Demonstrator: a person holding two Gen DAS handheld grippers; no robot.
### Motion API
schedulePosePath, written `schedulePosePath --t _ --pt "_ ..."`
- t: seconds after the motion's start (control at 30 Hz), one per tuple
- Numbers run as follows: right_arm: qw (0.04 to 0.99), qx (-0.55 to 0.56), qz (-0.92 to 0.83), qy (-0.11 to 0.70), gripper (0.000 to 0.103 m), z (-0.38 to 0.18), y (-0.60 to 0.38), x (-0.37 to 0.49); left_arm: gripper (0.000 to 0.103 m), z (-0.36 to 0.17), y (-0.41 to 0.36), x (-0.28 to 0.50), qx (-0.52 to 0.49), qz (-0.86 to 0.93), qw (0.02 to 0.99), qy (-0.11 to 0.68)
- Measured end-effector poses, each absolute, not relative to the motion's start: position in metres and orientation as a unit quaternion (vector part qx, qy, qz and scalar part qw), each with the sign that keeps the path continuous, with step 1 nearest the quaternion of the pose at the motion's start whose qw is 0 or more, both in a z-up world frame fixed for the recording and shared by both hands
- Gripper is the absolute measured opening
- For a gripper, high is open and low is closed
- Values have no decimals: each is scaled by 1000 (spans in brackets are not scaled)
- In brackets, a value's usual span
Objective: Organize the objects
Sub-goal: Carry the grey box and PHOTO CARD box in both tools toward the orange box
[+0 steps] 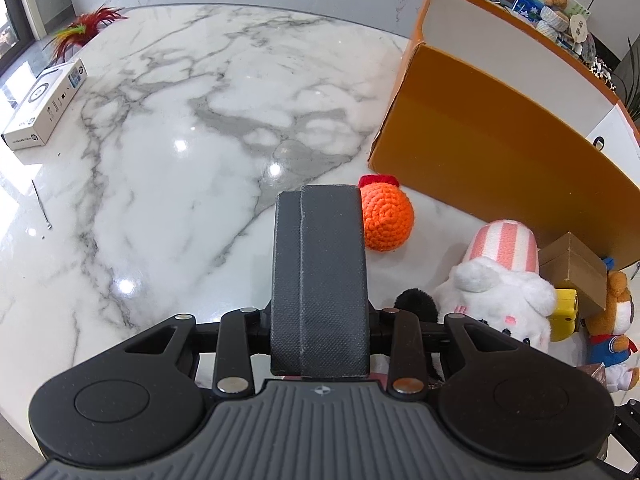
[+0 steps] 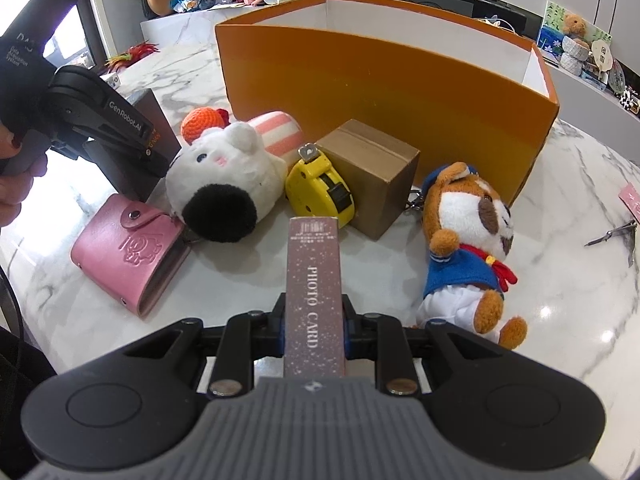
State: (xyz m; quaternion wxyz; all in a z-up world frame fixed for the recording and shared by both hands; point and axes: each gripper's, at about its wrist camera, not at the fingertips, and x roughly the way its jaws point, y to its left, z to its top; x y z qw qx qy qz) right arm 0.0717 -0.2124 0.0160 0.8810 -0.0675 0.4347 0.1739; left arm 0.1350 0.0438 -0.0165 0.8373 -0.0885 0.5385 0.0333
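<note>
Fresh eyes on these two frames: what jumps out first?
The big orange box dominates the back of the marble table, with plush toys and a yellow tape measure crowded at its front. The right gripper has its jaws shut on a "PHOTO CARD" box.

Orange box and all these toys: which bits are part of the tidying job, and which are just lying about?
Part of the job:
orange box
photo card box, held in the right gripper
white plush
dog plush
tape measure
pink wallet

Probably just lying about:
white carton
feather toy
</note>
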Motion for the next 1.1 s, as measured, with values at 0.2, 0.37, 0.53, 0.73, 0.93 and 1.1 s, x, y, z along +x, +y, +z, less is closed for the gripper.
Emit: schedulePosePath --t 0.2,0.37,0.53,0.73,0.93,1.1 --pt "881 -67 178 434 24 18 -213 70 39 -12 43 131 -82 32 843 531" --pt "882 -66 181 429 24 22 -213 68 39 -6 40 127 -71 31 849 522" --pt "885 -64 185 424 24 28 -215 66 39 2 35 121 -62 27 857 512" --pt "888 -61 188 416 24 35 -217 61 39 11 28 112 -46 20 867 496" --pt "894 -44 195 401 24 47 -221 57 39 25 23 104 -26 20 881 471" --pt "901 -32 201 384 24 61 -222 55 39 36 21 99 -19 20 892 451"
